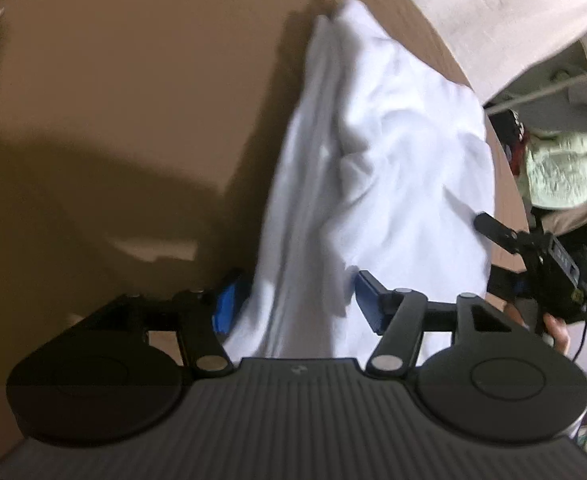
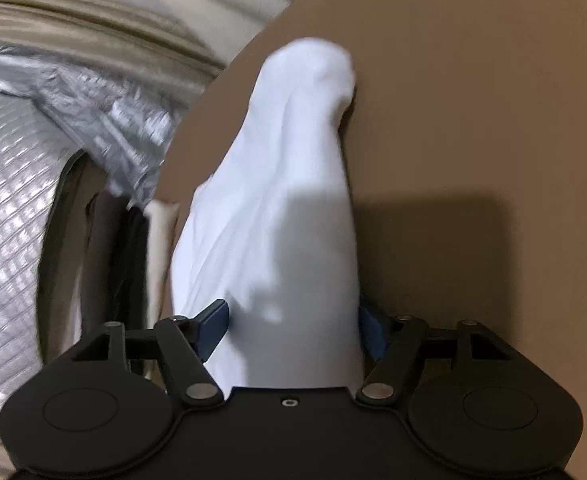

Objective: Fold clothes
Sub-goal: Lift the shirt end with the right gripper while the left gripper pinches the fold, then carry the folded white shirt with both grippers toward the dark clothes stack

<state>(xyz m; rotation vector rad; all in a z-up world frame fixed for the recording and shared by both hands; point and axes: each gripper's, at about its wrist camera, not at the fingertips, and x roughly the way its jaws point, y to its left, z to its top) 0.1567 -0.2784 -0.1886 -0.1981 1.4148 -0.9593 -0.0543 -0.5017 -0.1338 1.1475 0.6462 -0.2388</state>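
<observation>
White garment runs frame centre on brown table; left gripper & right gripper jaws apart, cloth between, unclamped.

Dim warm indoor light. Hard dark shadows fall across the brown counter, one patch lying on the white cloth. Motion blur smears both views; fisheye bends the counter edges; cloth slightly overexposed.

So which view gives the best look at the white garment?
The left wrist view: the white garment shows with its folds and creases across the brown table. The right wrist view shows it only end-on, as one narrow, blurred ridge running away from the camera.
</observation>
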